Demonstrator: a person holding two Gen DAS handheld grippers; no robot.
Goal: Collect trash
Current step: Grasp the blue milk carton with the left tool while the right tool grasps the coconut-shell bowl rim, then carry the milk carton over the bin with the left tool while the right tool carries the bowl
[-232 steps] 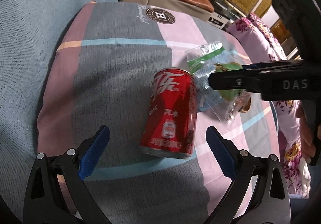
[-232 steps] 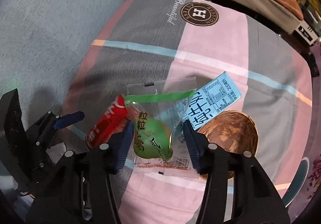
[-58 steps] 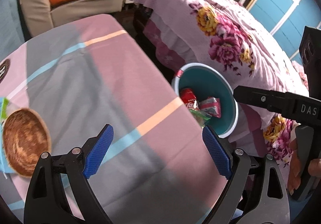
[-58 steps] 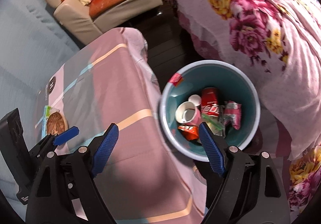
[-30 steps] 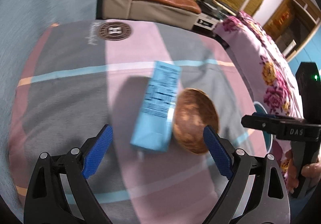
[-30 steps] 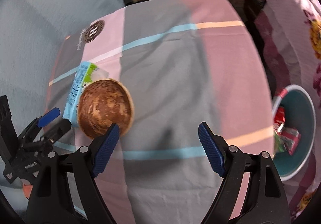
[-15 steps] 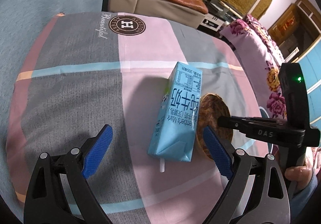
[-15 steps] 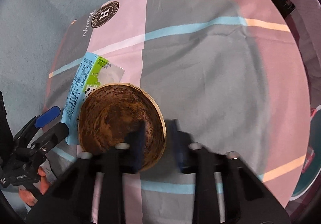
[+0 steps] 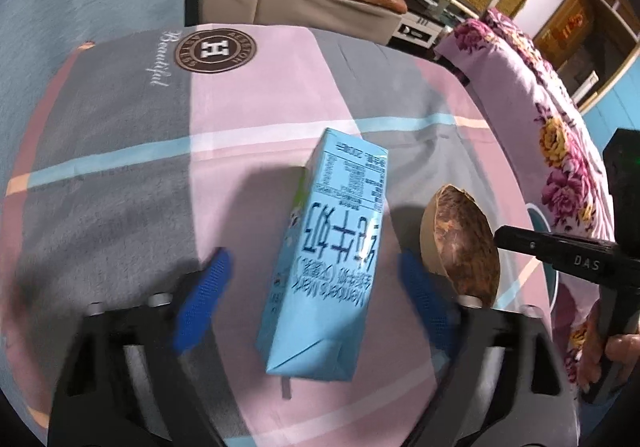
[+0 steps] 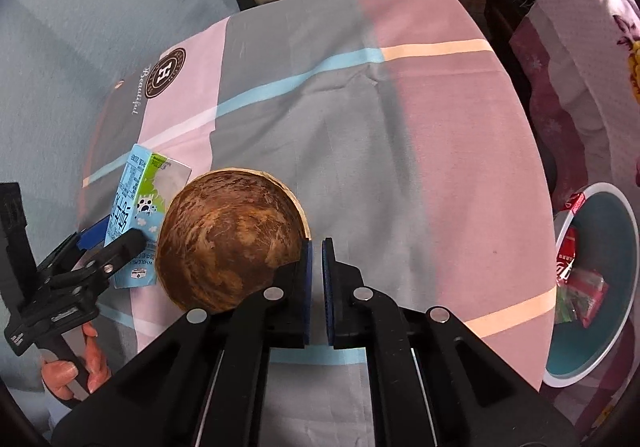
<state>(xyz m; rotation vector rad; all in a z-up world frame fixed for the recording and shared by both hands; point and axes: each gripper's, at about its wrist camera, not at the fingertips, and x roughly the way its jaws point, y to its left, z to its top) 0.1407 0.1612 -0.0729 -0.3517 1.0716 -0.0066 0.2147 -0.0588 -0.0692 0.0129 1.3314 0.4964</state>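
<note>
We see the blue milk carton (image 9: 334, 259) lying flat on the patchwork tablecloth (image 9: 248, 87), between the spread fingers of our left gripper (image 9: 316, 287), whose jaws have just been closing without touching it. Beside it our right gripper (image 10: 316, 271) pinches the brown coconut-shell bowl (image 10: 230, 239) by its rim, tilted, while the teal bin (image 10: 600, 347) of trash stands off the table's edge.

The milk carton (image 9: 334, 259) looks like smooth printed paperboard with a slight sheen. The coconut shell half (image 10: 230, 241) is rough, fibrous and matt inside. A soft, matt checked cloth (image 10: 400, 119) covers the surface. The bin (image 10: 600, 331) is smooth glossy plastic. Each claw (image 10: 316, 287) is matt black plastic with ribbed blue pads (image 9: 208, 287).
</note>
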